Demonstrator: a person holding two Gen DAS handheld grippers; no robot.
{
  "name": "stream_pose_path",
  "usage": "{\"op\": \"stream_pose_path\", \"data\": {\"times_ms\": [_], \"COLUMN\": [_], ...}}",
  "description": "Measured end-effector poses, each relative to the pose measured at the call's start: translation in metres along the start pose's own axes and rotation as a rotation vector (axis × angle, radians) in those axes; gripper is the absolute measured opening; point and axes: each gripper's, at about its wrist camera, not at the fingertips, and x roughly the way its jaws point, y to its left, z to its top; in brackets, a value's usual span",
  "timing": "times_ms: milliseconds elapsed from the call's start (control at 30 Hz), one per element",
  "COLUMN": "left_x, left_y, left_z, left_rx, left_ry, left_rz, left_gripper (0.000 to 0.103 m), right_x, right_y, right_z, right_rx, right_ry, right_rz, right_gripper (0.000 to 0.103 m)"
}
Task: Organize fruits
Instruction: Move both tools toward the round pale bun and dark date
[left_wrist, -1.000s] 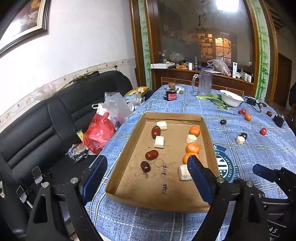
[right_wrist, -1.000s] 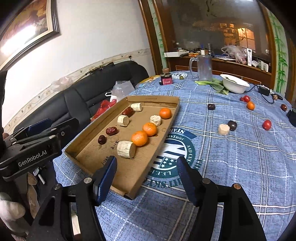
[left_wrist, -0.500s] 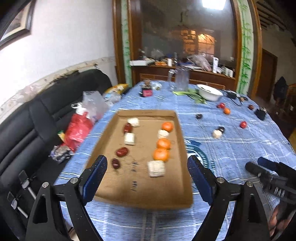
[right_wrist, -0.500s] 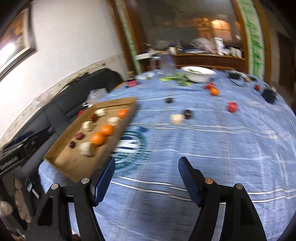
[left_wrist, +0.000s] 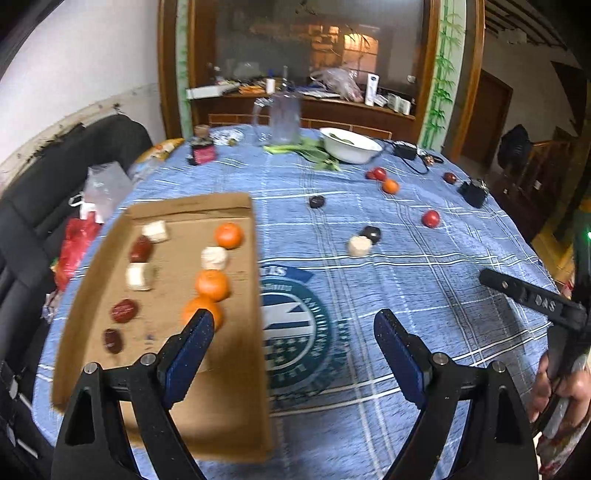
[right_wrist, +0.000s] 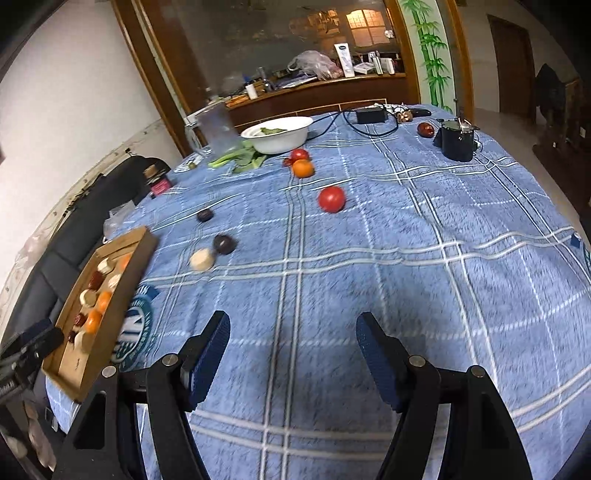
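Observation:
A cardboard tray (left_wrist: 236, 369) lies at the table's left and holds three oranges (left_wrist: 211, 284), dark red dates (left_wrist: 125, 311) and pale chunks (left_wrist: 213, 257). It also shows in the right wrist view (right_wrist: 123, 295). Loose on the blue cloth are a red tomato (right_wrist: 331, 199), an orange (right_wrist: 303, 168), dark fruits (right_wrist: 224, 244) and a pale chunk (right_wrist: 201, 259). My left gripper (left_wrist: 293, 338) is open and empty above the tray's right edge. My right gripper (right_wrist: 291, 343) is open and empty over bare cloth, well short of the loose fruit.
A white bowl (right_wrist: 277, 133) with greens, a glass jug (right_wrist: 216, 127), a black charger and cables (right_wrist: 369, 115) and a dark cup (right_wrist: 457, 142) stand at the far side. A black sofa with bags (left_wrist: 79, 240) lies left of the table.
Both grippers have swung to the right, away from the tray and toward the loose fruit in the middle of the table. Both stay open and empty.

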Motion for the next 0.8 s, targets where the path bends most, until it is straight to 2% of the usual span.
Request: {"op": "stream_pose_path", "data": {"times_ms": [167, 333, 367, 433, 500, 667, 700, 800], "left_x": [0.021, 0.038, 0.041, 0.045, 0.047, 0.055, 0.057, 0.063], "left_y": [-0.014, -0.023, -0.024, -0.025, -0.024, -0.028, -0.030, -0.034], "left_z": [0.005, 0.006, 0.006, 0.006, 0.006, 0.005, 0.004, 0.003], "left_rx": [0.019, 0.033, 0.034, 0.035, 0.035, 0.041, 0.046, 0.048], "left_ry": [0.035, 0.066, 0.073, 0.085, 0.093, 0.116, 0.121, 0.134], "left_rz": [-0.032, -0.050, -0.052, -0.053, -0.052, -0.055, -0.061, -0.071], "left_gripper": [0.088, 0.088, 0.088, 0.088, 0.088, 0.088, 0.088, 0.088], "right_x": [0.026, 0.066, 0.077, 0.095, 0.110, 0.146, 0.144, 0.145], "right_y": [-0.006, 0.022, 0.031, 0.046, 0.057, 0.073, 0.076, 0.081], "right_z": [0.023, 0.041, 0.046, 0.054, 0.062, 0.069, 0.068, 0.067], "right_rx": [0.032, 0.003, -0.008, -0.022, -0.018, -0.026, -0.040, -0.081], "right_ry": [0.051, 0.096, 0.104, 0.115, 0.122, 0.179, 0.152, 0.161], "right_rz": [0.027, 0.096, 0.107, 0.120, 0.130, 0.111, 0.101, 0.098], "right_gripper": [0.075, 0.075, 0.073, 0.058, 0.058, 0.059, 0.059, 0.058]}}
